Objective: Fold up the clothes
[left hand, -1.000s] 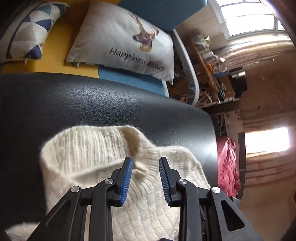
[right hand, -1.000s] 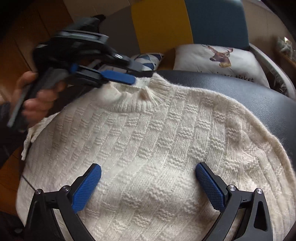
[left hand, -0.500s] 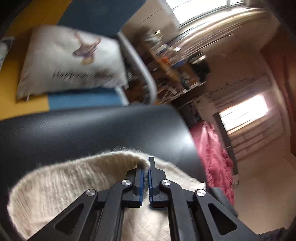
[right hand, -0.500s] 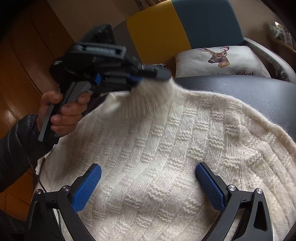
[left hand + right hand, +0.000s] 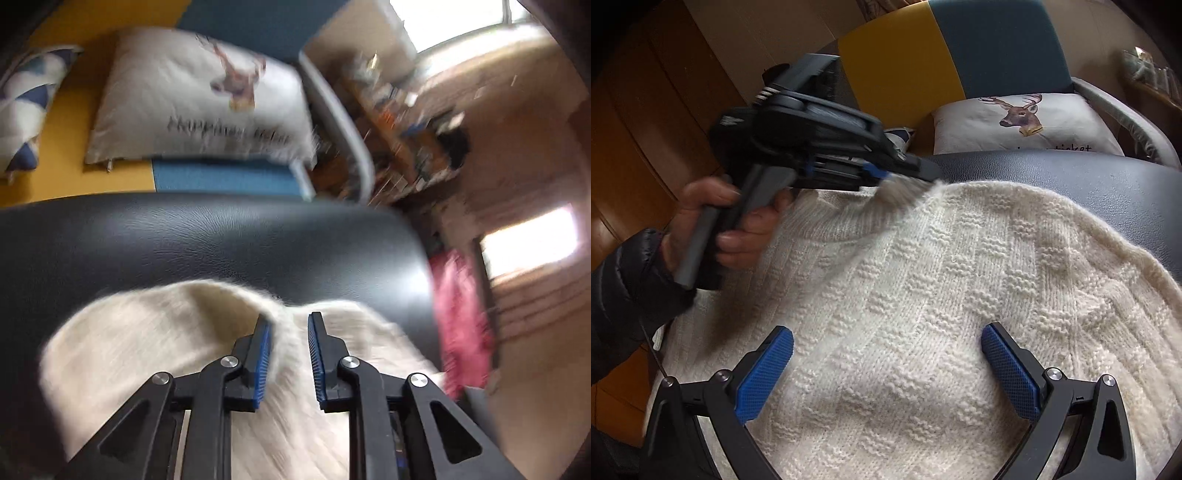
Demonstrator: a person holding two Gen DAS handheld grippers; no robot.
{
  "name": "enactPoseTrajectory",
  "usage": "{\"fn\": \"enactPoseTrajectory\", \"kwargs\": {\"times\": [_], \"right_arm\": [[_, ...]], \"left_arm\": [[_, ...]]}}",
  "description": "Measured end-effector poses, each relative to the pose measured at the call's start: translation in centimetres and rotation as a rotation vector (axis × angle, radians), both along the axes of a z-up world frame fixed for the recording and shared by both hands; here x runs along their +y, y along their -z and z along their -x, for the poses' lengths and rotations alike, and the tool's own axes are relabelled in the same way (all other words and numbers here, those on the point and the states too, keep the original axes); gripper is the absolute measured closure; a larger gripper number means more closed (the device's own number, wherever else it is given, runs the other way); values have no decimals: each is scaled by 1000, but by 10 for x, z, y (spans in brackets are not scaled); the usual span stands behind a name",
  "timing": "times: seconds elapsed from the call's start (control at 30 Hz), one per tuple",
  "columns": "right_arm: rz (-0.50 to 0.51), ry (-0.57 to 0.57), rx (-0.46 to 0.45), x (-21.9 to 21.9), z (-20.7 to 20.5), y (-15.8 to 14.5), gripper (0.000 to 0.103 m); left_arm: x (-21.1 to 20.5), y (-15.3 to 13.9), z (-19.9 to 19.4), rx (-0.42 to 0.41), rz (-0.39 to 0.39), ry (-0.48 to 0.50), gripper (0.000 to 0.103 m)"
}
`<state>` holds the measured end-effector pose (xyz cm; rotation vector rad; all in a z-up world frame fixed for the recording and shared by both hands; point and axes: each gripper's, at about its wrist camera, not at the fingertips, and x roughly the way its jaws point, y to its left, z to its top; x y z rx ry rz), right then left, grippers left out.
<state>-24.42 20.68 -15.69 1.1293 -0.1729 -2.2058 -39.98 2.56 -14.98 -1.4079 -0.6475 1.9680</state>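
black leather seat [image 5: 1108,184] carries a cream knit sweater [image 5: 923,295] spread flat, with a deer pillow [image 5: 1027,122] on the sofa behind. left gripper [image 5: 289,325] is at the collar, jaws opening, knit between the pads but not pinched. right gripper [image 5: 886,350] hangs wide apart over the sweater's middle, grasping nothing.

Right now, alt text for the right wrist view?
Open right gripper hovers over a cream sweater on a black seat. At left, a hand holds the left gripper, jaws opening, at the collar.
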Motion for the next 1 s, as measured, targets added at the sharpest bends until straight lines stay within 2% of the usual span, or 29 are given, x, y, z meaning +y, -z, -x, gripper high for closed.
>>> {"fn": "enactPoseTrajectory", "kwargs": {"times": [0.07,0.17,0.23,0.3,0.47,0.5,0.57,0.7,0.83,0.9,1.0], "right_arm": [[3,1,-17,1,2,-2,0],[7,9,-62,1,6,-7,0],[123,-12,-100,-3,15,-25,0],[265,-75,-135,-15,28,-44,0],[417,-160,-260,-75,86,-62,0],[423,-161,-289,-87,98,-60,0],[394,-152,-347,-108,123,-51,0],[248,-121,-408,-141,158,-37,0],[106,-210,-400,-171,161,-31,3],[-3,-254,-375,-184,155,-26,32],[-95,-289,-311,-185,146,-26,43]], "left_arm": [[-37,-17,-22,30,-22,-64,83],[-88,-27,-62,67,72,-162,82],[-115,-23,-88,71,124,-203,82],[-135,-16,-108,57,144,-235,82],[-165,1,-139,48,209,-270,82],[-168,4,-140,47,216,-273,82],[-174,8,-139,50,235,-281,82],[-180,8,-133,85,309,-291,82],[-167,4,-119,148,444,-260,79],[-157,8,-114,158,483,-204,77],[-142,15,-108,171,537,-121,75]]}}
